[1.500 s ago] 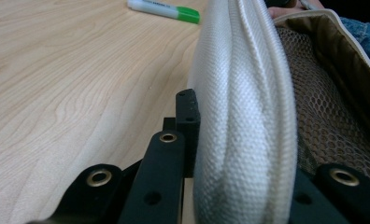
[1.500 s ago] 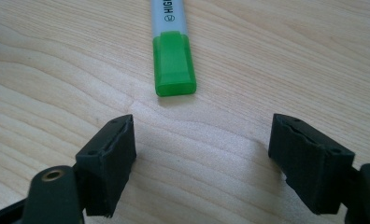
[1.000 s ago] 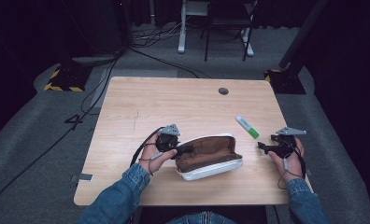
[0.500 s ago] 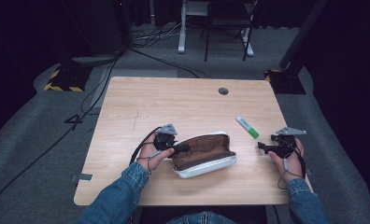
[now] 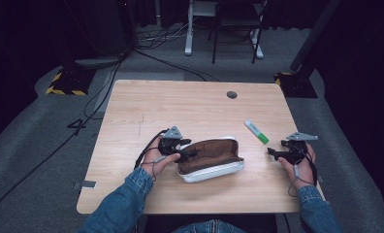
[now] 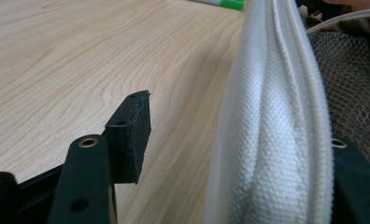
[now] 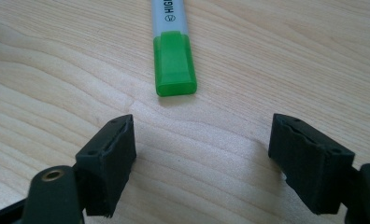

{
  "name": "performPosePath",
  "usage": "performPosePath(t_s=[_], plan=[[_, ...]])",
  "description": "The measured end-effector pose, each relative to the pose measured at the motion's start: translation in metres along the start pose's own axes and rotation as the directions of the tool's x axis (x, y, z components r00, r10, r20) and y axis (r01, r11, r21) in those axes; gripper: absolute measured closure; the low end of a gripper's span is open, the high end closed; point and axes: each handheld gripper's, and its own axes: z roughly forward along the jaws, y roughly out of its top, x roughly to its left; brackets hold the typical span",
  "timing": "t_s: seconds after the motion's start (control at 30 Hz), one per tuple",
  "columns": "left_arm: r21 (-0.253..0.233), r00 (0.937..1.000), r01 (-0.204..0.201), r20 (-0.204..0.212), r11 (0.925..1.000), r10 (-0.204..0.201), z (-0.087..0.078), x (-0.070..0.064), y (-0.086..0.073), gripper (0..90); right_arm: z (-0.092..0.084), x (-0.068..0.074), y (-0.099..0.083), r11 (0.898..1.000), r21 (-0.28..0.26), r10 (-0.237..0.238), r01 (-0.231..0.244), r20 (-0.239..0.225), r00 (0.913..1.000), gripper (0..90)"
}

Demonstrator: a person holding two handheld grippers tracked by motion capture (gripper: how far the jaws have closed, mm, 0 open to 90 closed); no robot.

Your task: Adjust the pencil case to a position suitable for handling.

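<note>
At the lower middle of the high view, on the wooden table (image 5: pixel 195 111), an open pencil case (image 5: pixel 210 159) with a white woven shell and brown mesh lining is lying just right of the left gripper (image 5: pixel 190 153). Its jaws have just been opening and are now standing partly apart, straddling the case's rim (image 6: pixel 272 130) with the left pad (image 6: pixel 129 135) clear of the fabric, so nothing is being held. The case looks light, soft and floppy, likely sagging if lifted by one edge; the piped rim seems the firmest hold. Farther right, a green-capped highlighter (image 5: pixel 256 132) is lying just ahead of the right gripper (image 7: pixel 202 158), whose jaws are gaping wide and empty; it looks light, rigid, smooth, best pinched across its barrel.
</note>
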Motion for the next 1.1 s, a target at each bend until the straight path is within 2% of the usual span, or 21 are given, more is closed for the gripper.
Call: performPosePath(t_s=[0.3,0.73,1.03,1.1], plan=[[-0.017,0.9993,-0.02,-0.033,0.9996,0.02,-0.012,-0.006,0.005,29.1,0.0,0.0,0.0,1.0,0.0,0.0,0.0,-0.001,1.0,23.2],[-0.076,0.9977,-0.039,-0.059,0.9964,0.034,-0.038,-0.012,0.011,26.2,0.001,0.0,0.001,1.0,0.002,-0.003,0.003,-0.007,1.0,22.5],[-0.065,0.9922,-0.073,-0.106,0.9952,0.065,-0.06,-0.018,0.011,25.1,0.002,0.0,0.002,1.0,0.004,-0.005,0.005,-0.008,1.0,22.4],[-0.053,0.9877,-0.089,-0.134,0.9946,0.081,-0.067,-0.021,0.009,24.8,0.001,0.0,0.002,1.0,0.005,-0.003,0.003,-0.007,1.0,22.5]])
